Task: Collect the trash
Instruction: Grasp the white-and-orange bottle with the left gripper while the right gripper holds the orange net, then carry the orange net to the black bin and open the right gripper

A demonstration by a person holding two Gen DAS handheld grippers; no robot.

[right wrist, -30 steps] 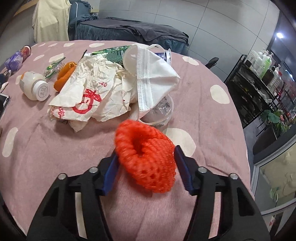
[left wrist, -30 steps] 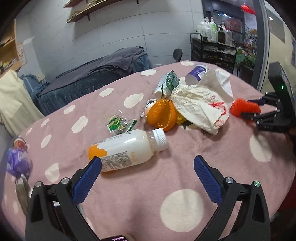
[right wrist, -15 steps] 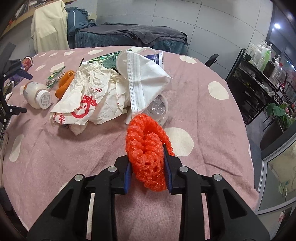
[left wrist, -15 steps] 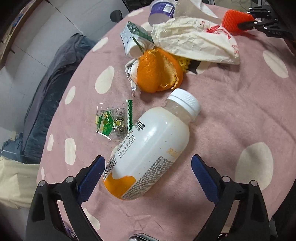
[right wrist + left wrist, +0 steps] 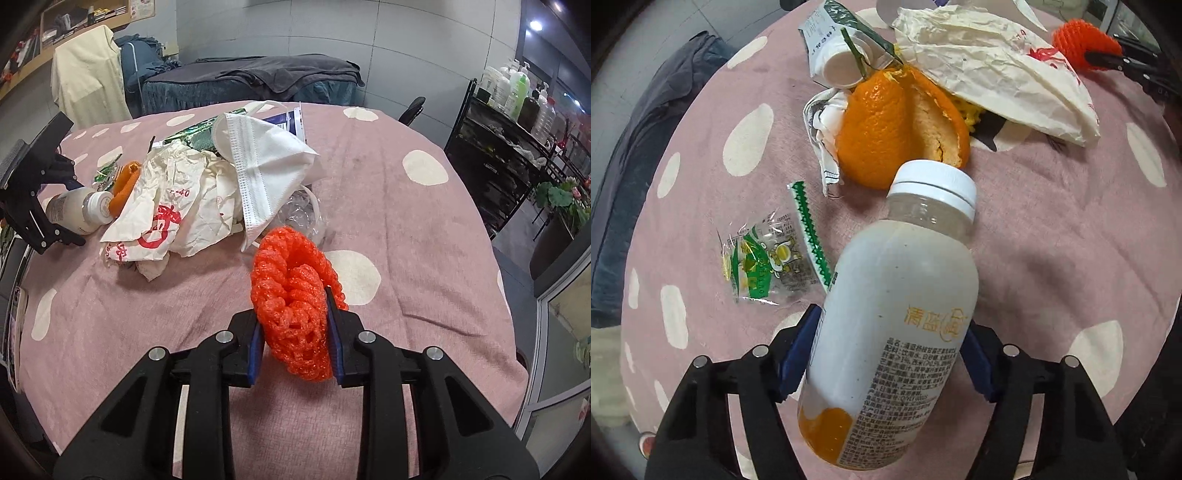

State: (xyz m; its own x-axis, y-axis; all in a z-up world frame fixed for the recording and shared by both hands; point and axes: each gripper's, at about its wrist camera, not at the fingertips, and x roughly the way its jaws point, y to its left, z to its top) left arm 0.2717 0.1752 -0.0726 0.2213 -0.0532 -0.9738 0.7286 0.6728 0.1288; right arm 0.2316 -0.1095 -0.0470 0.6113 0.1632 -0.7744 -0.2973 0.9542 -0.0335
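A white plastic bottle [image 5: 905, 266] with an orange base lies on the pink dotted tablecloth [image 5: 1052, 229]. My left gripper [image 5: 890, 321] points down over it; its jaws are closing, and both blue pads touch the bottle's sides. Seen from the right wrist, that bottle [image 5: 79, 210] lies at the far left. My right gripper [image 5: 293, 332] is shut on a red foam net [image 5: 291, 280], held just above the cloth. Orange peel [image 5: 886, 125], a crumpled paper bag [image 5: 997, 70], a carton [image 5: 834, 40], a clear wrapper [image 5: 764, 266] and a face mask [image 5: 266, 158] lie around.
A clear plastic cup [image 5: 306, 214] lies under the mask. Beyond the table's right edge stands a black rack [image 5: 509, 122] with bottles. A couch with a dark blanket [image 5: 258, 77] is behind the table.
My left gripper came down over the bottle, rolled, and narrowed from wide open until its pads reached the bottle. My right gripper squeezed tighter on the foam net.
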